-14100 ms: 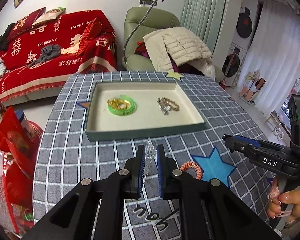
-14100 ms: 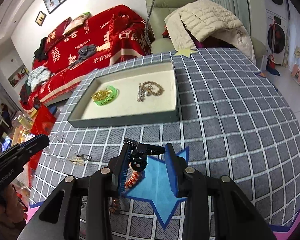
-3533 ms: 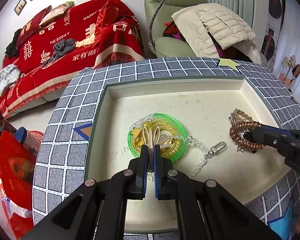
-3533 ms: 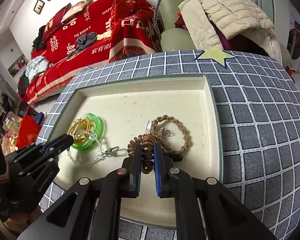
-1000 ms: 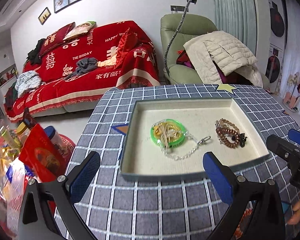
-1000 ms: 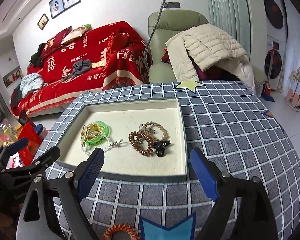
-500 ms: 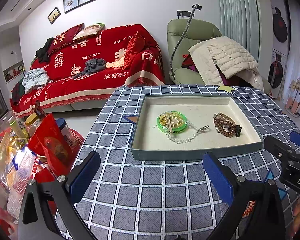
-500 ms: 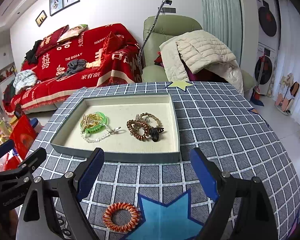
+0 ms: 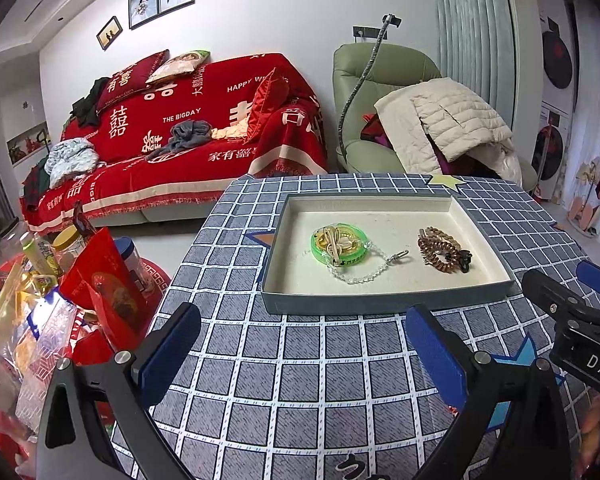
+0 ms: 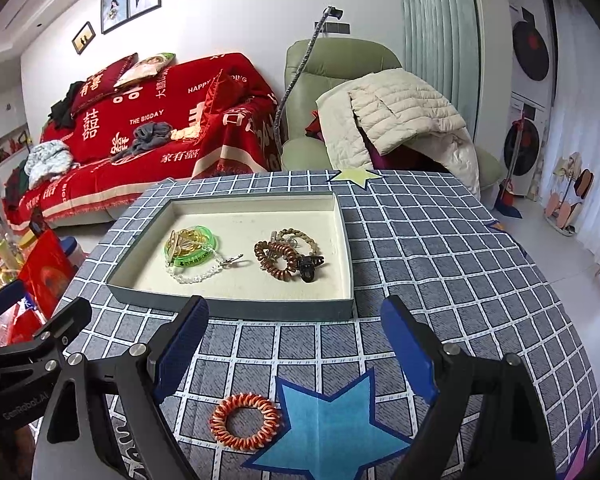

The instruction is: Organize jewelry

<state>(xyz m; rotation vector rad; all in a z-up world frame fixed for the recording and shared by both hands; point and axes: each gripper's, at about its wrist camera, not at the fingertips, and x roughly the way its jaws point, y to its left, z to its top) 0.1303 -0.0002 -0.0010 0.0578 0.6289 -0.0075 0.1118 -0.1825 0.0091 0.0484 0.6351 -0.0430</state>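
Observation:
A shallow grey tray (image 9: pixel 384 303) (image 10: pixel 236 307) with a cream lining sits on the checked table. In it lie a green ring with gold pieces (image 9: pixel 339 242) (image 10: pixel 191 246), a clear bead chain (image 9: pixel 364 271) (image 10: pixel 204 270), a brown coil band (image 9: pixel 440 254) (image 10: pixel 274 260), a braided bracelet (image 10: pixel 300 238) and a black clip (image 10: pixel 309 267). An orange coil band (image 10: pixel 245 416) lies on the table near me, outside the tray. My left gripper (image 9: pixel 302 356) is open and empty. My right gripper (image 10: pixel 294 354) is open and empty, above the orange band.
Blue star patches (image 10: pixel 332 424) mark the tablecloth. Red bags and bottles (image 9: pixel 60 280) stand on the floor to the left. A red sofa (image 9: pixel 188 136) and a green armchair with a white jacket (image 9: pixel 420 120) stand behind the table.
Both grippers have drawn back further from the tray, still wide open. The tray now sits farther off and the orange band is closer in the right wrist view.

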